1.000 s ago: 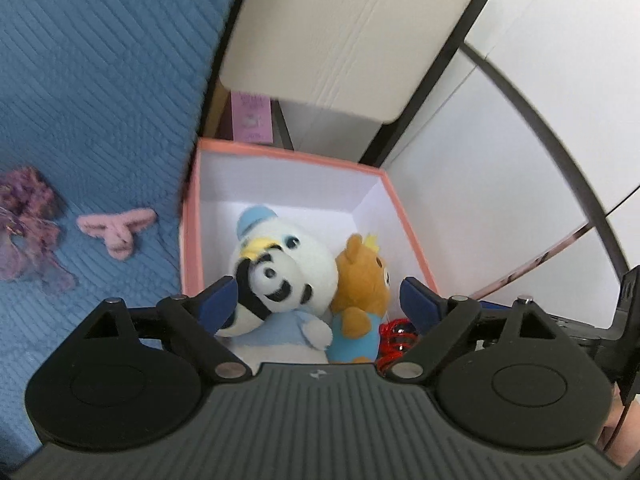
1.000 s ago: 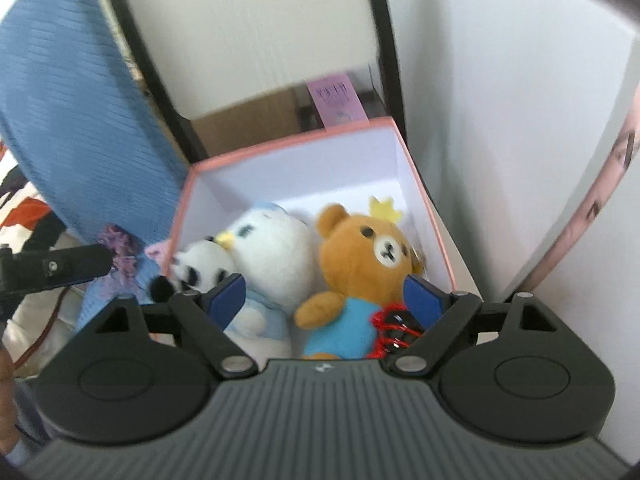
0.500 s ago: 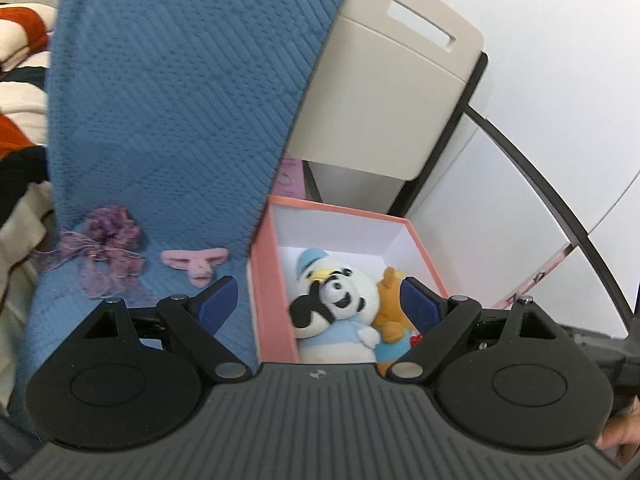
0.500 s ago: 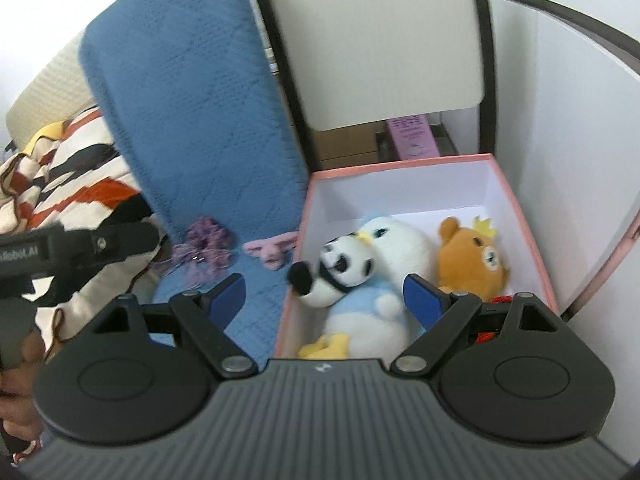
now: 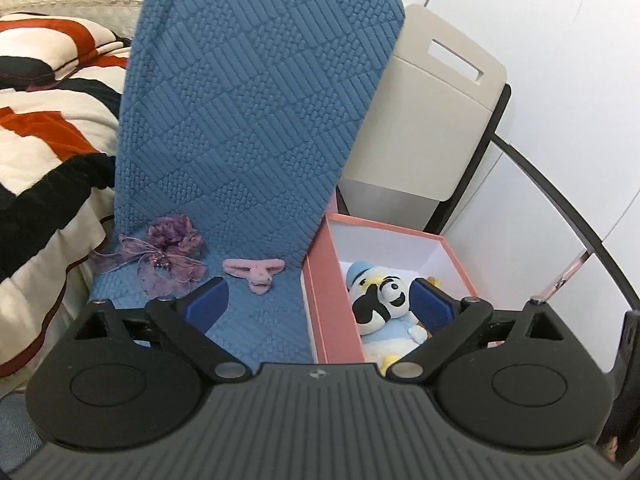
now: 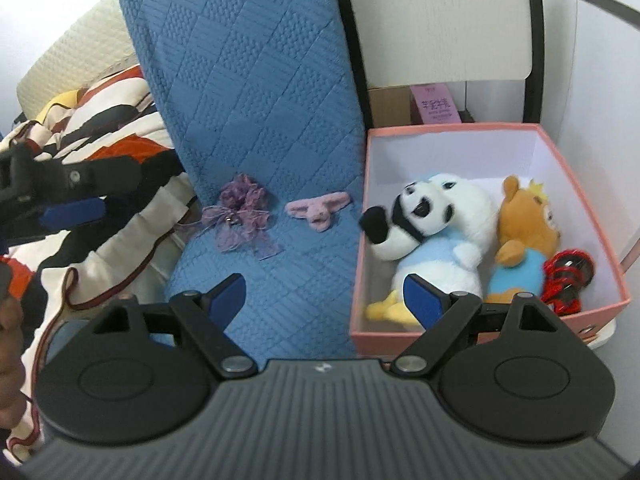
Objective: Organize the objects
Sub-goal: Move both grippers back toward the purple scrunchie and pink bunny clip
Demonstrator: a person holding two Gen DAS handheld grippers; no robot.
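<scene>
Both grippers have drawn back from over the pink box (image 6: 472, 130) since a second ago, so the blue quilted chair (image 5: 248, 112), the purple scrunchie (image 5: 160, 256) and the pink hair clip (image 5: 256, 270) on its seat now fill much of each view. Left gripper (image 5: 318, 300) has just been opening its jaws with nothing between them, while the right gripper (image 6: 324, 292) hangs equally spread and empty. From the left wrist the box wall and a finger hide the orange bear (image 6: 524, 224) beside the panda (image 6: 408, 216) and penguin (image 6: 452, 232), and the red thing (image 6: 568, 274) in the box corner is hard to identify.
</scene>
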